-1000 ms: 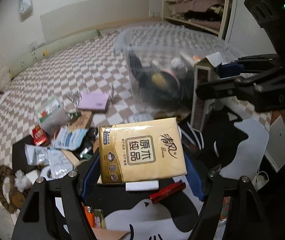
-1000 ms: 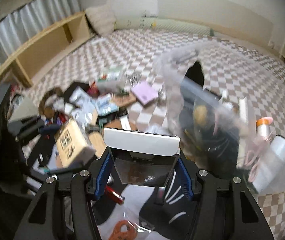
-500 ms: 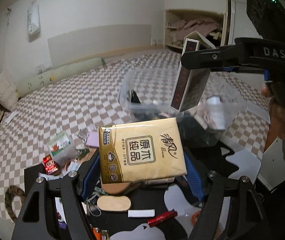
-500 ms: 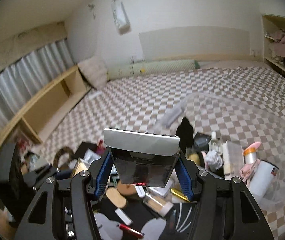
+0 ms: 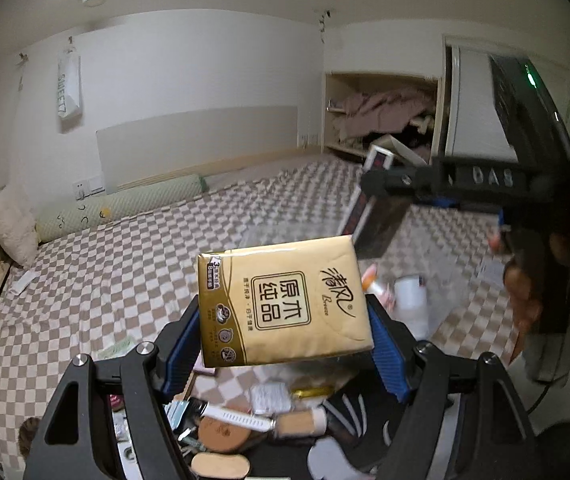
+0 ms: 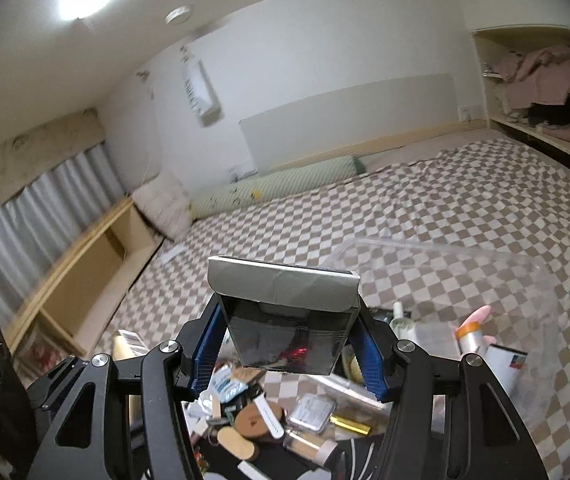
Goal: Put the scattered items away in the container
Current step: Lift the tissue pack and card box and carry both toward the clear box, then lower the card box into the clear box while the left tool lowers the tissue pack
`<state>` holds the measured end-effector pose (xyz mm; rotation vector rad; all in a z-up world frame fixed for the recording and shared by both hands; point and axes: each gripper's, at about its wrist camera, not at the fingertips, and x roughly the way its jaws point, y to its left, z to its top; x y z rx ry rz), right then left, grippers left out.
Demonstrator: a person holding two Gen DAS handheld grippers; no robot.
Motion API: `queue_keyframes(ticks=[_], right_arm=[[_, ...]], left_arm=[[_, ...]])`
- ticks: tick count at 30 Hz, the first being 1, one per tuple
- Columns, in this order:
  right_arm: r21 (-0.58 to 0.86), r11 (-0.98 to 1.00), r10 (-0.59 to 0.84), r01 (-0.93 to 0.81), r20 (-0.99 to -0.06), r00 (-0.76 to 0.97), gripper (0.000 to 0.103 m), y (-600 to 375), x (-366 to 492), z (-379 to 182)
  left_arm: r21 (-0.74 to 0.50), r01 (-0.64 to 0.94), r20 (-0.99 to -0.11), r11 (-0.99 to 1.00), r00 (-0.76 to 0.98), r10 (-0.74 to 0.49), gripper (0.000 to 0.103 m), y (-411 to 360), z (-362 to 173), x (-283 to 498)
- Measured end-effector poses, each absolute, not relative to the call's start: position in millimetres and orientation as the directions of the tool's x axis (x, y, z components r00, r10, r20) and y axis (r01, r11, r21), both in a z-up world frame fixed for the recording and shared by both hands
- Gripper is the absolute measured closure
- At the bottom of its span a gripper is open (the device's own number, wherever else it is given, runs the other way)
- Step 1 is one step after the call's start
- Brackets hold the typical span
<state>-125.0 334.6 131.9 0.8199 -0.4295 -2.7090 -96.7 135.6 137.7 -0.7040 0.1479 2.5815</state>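
1. Gold film on the tissue pack [image 5: 283,300] looks slick; the left gripper [image 5: 285,344] has its jaws closed on the pack's two sides and holds it in the air above the clutter [image 5: 245,424].
2. The pack is soft, so in my judgement it could buckle or slide out if the squeeze eases, and it would drop back among the loose things on the checked bed [image 5: 85,280].
3. The clear bin [image 6: 485,280] sits on the bed to the right and already holds bottles [image 6: 471,336]. Its walls are hard to see, so a low carry could clip the rim and tip it.
4. The right gripper [image 6: 289,344] has its jaws closed on a dark box [image 6: 289,332] with a silvery flap, raised near the bin.
5. Both loads are heading for one opening; in the left view the box hangs just beyond the pack, so the two could knock together and one could come loose.
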Motion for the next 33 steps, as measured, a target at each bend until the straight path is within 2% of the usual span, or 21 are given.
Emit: queue_keyframes(ticks=[8,13,24,33], right_arm=[[0.404,-0.911,-0.275,0.087,-0.435,-0.857,0.043,370,-138,154],[0.447,-0.894,-0.244,0.028,-0.433,-0.868,0.043,388,-152,139],[0.433,-0.893,-0.193,-0.122,-0.614,-0.765,0.043,413,-186,62],[0.464,-0.878,-0.267,-0.120,-0.681,-0.682,0.043,409,-195,27]], left_arm=[[-0.072,-0.484,-0.427,-0.872,-0.775,0.465,0.027,160,167,-119],[-0.100,-0.492,-0.418,-0.865,-0.768,0.485,0.027,173,167,-138],[-0.183,-0.483,-0.496,-0.856,-0.707,0.504,0.027,197,131,-201],[-0.241,-0.462,-0.535,-0.854,-0.671,0.514,0.027,213,108,-229]])
